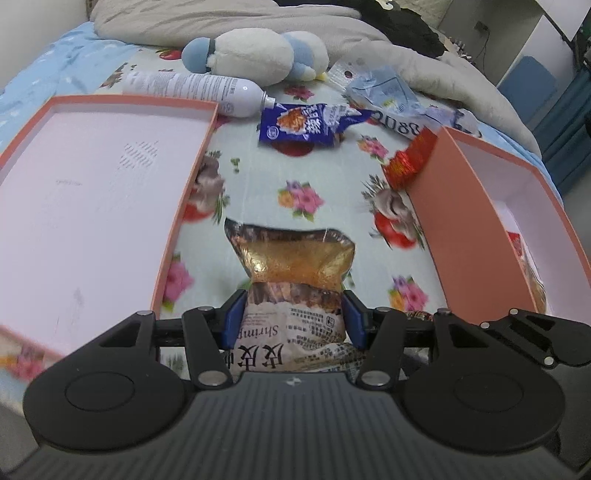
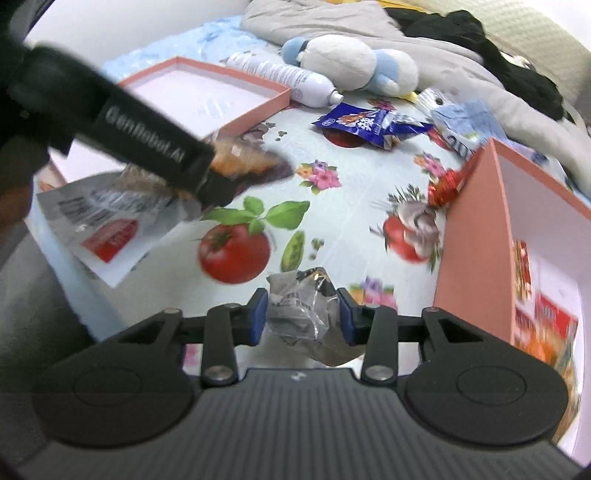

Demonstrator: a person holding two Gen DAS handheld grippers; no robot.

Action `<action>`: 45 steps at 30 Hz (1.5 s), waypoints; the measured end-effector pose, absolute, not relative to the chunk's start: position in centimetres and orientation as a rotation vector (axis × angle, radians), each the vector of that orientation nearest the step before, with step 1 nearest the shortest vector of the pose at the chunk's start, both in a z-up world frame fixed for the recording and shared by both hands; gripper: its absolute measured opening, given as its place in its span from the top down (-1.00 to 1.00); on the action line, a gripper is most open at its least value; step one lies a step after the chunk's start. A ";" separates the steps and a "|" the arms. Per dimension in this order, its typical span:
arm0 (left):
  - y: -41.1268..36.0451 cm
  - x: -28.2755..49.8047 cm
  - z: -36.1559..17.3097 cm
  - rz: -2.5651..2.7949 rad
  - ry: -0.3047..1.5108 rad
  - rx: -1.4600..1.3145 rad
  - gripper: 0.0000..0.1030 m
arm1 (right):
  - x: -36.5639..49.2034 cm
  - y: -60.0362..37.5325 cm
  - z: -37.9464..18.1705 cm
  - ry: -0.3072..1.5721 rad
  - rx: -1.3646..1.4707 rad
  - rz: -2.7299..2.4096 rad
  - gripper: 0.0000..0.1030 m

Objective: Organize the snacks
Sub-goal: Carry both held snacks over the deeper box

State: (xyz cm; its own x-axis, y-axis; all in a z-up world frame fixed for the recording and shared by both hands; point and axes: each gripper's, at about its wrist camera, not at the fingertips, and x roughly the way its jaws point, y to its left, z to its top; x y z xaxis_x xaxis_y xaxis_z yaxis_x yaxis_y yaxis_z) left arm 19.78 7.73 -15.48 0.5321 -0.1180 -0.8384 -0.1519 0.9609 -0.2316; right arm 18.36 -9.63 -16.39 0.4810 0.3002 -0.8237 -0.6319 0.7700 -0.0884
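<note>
My left gripper [image 1: 293,317] is shut on a shrimp snack bag [image 1: 295,262], gold and brown with a white printed back, held above the flowered cloth. In the right wrist view that same left gripper [image 2: 216,182] crosses the upper left as a black bar, with the shrimp bag [image 2: 110,218] hanging from it. My right gripper [image 2: 301,314] is shut on a small crumpled silver-and-black snack packet [image 2: 299,314]. An orange box [image 2: 476,236] stands to the right with red and orange snack packs inside. A blue snack packet [image 1: 306,123] and a red packet [image 1: 406,162] lie on the cloth.
The box's shallow orange lid [image 1: 192,177] lies open-side up on the left. A white spray bottle [image 1: 192,90], a blue-and-white plush toy [image 1: 255,55], crumpled pale-blue wrappers [image 1: 384,88] and a grey blanket [image 1: 221,18] sit at the back. Flowered cloth [image 1: 295,199] lies between lid and box.
</note>
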 end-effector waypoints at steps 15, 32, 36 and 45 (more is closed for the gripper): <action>4.9 10.8 -10.8 -0.013 0.919 -0.357 -0.11 | 11.5 -14.0 -9.0 0.728 -0.308 0.459 0.23; 1.6 5.0 -5.9 -0.104 0.803 -0.375 -0.10 | 6.5 -19.1 -4.7 0.656 -0.203 0.365 0.23; 0.7 5.5 -5.2 -0.123 0.785 -0.385 -0.10 | 6.3 -20.2 -4.2 0.646 -0.188 0.343 0.23; -3.6 9.5 -5.0 -0.205 0.808 -0.348 -0.10 | 7.9 -23.4 -3.6 0.641 -0.142 0.278 0.23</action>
